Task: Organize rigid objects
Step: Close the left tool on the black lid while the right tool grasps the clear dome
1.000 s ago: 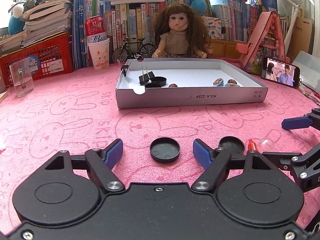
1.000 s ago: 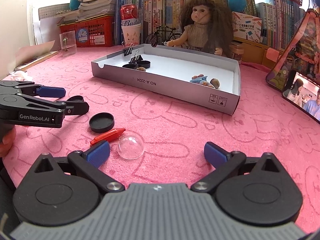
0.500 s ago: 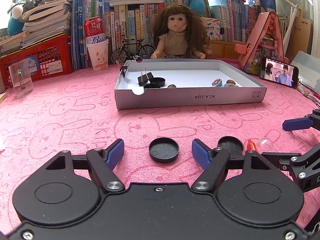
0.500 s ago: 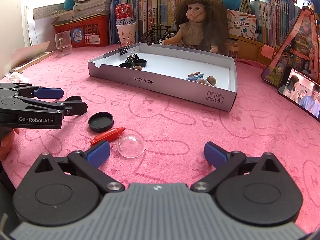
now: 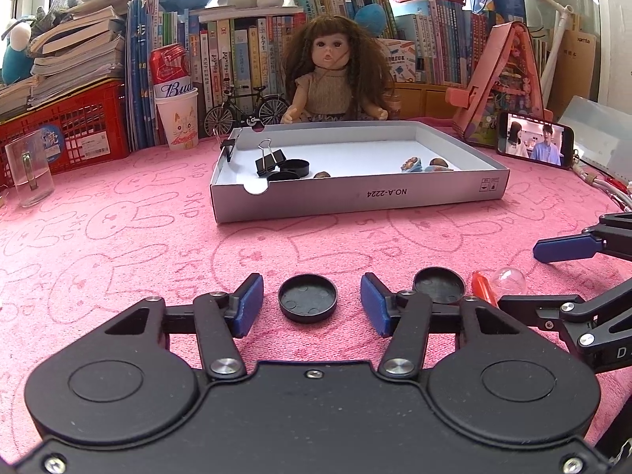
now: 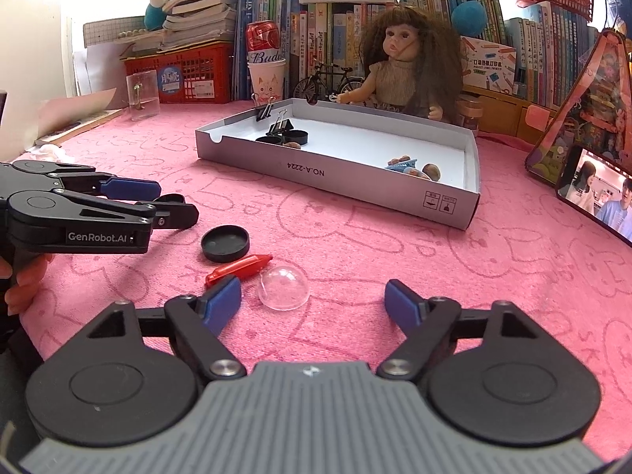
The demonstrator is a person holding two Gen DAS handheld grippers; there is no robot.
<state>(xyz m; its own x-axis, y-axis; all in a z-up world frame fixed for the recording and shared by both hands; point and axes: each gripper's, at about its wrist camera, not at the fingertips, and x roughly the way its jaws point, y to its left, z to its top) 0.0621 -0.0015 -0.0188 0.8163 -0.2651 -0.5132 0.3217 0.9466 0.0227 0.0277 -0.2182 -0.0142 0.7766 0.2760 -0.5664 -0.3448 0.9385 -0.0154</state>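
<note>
left tool (image 5: 311, 300) closing, unpinched around cap (image 5: 307, 302) | right tool (image 6: 312, 303) closing, spread by dome (image 6: 283, 288) | risk: dome squirts off pads

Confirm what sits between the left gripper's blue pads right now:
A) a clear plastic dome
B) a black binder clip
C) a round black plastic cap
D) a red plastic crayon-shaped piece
C: the round black plastic cap lies between the left gripper's closing pads, gaps either side.

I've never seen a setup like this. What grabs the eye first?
A long-haired doll sits at the back, behind a grey tray on the pink cloth. Up front, the left tool straddles a black cap without touching it.
</note>
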